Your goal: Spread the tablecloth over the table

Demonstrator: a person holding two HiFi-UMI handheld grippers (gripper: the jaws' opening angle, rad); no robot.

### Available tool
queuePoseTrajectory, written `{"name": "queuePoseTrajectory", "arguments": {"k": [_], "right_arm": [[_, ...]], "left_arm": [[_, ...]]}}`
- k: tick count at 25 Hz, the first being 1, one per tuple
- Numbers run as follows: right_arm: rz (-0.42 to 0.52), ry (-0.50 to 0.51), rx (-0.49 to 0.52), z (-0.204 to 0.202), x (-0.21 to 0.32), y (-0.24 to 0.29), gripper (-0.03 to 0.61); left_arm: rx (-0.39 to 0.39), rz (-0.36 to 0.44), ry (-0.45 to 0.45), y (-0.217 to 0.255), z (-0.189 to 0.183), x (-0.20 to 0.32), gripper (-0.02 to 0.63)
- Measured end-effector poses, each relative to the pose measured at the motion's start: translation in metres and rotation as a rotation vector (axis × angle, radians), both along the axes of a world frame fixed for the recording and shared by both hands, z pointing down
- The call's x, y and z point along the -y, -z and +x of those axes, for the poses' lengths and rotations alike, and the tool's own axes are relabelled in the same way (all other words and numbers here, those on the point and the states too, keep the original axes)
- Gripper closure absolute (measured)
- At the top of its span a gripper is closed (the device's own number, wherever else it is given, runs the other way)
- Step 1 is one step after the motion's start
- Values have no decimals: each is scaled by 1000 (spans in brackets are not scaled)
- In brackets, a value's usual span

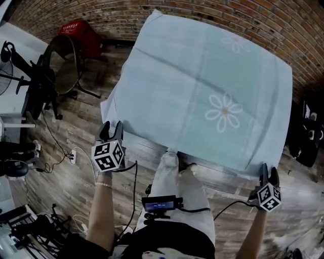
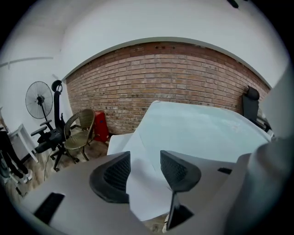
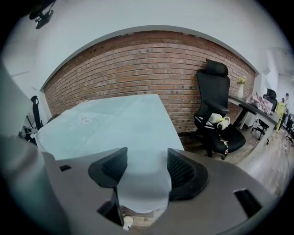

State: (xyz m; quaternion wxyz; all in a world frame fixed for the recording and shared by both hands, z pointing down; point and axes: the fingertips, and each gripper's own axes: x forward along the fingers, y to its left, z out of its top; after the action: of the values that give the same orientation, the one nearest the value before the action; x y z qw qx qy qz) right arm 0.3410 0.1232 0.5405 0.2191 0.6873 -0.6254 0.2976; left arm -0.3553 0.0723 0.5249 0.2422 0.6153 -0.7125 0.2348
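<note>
Counting one tablecloth (image 1: 202, 96), pale blue-green, spread flat over the desk and covering the top completely; desk itself hidden underneath. Sits skewed in the head view: near edge slanting down from left gripper (image 1: 111, 129) toward right gripper (image 1: 268, 172), far edge up against the brick wall (image 1: 212, 12). Looks roughly square through the wide lens, so can't call a long axis.

Two daisy prints on it, one near the middle (image 1: 223, 112), one by the far edge (image 1: 236, 44). Two fold creases (image 1: 195, 81), crossing.

Two grippers, one at each near corner. Left gripper (image 2: 144, 160): released, jaws well apart, hanging corner of cloth seen through the gap, pads not pressing. Right gripper (image 3: 147, 160): same, jaws apart, nothing clamped, cloth corner drooping between them.

White corner (image 1: 107, 109) poking out at the left side: cloth underside or something else, hard to tell.

Around: one black office chair (image 3: 216, 114), one wicker chair (image 2: 80, 131), one standing fan (image 2: 39, 98), one red crate (image 1: 81, 33), partly cut off behind the wicker chair. Person's legs (image 1: 177, 192) below the near edge, upper body out of frame.
</note>
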Motion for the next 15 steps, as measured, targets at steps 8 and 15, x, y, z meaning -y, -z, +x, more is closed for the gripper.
{"name": "queuePoseTrajectory", "arguments": {"k": [8,15], "right_arm": [[0,-10,-23,-1,-2,1,307],[-59,116,-110,-22,4,0,539]], "left_arm": [[-72,-18,-7,-9,-4,1,389],[99,-91,-125,-11,-1,5,595]]}}
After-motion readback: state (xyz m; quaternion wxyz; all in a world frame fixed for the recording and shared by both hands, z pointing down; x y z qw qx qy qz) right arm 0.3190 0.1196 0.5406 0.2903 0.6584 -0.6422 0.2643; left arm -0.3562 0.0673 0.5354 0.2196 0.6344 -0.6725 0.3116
